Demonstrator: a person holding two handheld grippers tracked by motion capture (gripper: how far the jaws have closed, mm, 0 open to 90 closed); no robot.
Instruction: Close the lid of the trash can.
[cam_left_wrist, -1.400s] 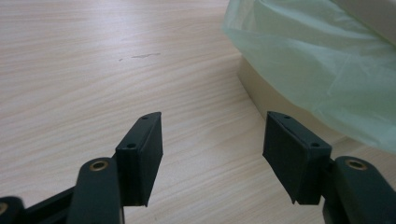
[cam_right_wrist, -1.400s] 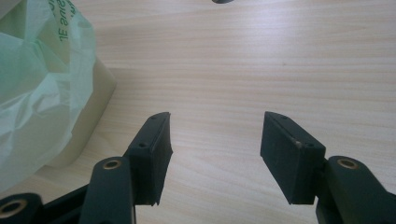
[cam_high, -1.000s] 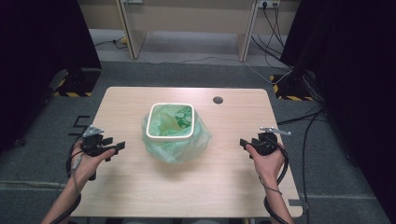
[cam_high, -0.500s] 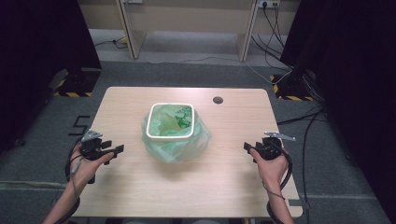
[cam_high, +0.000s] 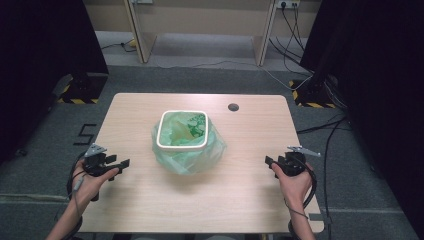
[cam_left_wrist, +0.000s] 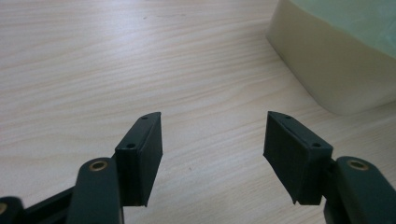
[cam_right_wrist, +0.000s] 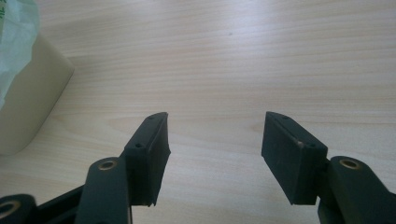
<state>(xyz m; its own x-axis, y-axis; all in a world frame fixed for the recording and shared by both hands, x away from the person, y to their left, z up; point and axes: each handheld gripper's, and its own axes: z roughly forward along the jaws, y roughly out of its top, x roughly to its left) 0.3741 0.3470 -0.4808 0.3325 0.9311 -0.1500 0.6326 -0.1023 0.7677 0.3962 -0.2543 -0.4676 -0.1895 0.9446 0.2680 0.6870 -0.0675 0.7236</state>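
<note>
A small cream bin (cam_high: 182, 146) lined with a pale green plastic bag (cam_high: 187, 160) stands in the middle of the wooden table (cam_high: 235, 200). To its left, near the table's front left edge, a hand holds my left gripper (cam_high: 121, 165), which points at the bin with its jaws open. In the left gripper view the left gripper (cam_left_wrist: 212, 140) has nothing between its jaws, and the bin's wall (cam_left_wrist: 327, 65) is at upper right. My right gripper (cam_high: 269, 161) is held right of the bin. In its own view the right gripper (cam_right_wrist: 215, 140) is open and empty, with the bin (cam_right_wrist: 28, 98) and the bag (cam_right_wrist: 14, 28) at left.
A black round cable hole (cam_high: 233, 107) sits in the tabletop behind the bin. Grey carpet surrounds the table, with cables (cam_high: 320, 135) on the floor at the right and another desk's legs (cam_high: 261, 45) at the back.
Both hands have drifted a little down and toward the table's near edge. The jaws stay the same width and the bin has not moved.
</note>
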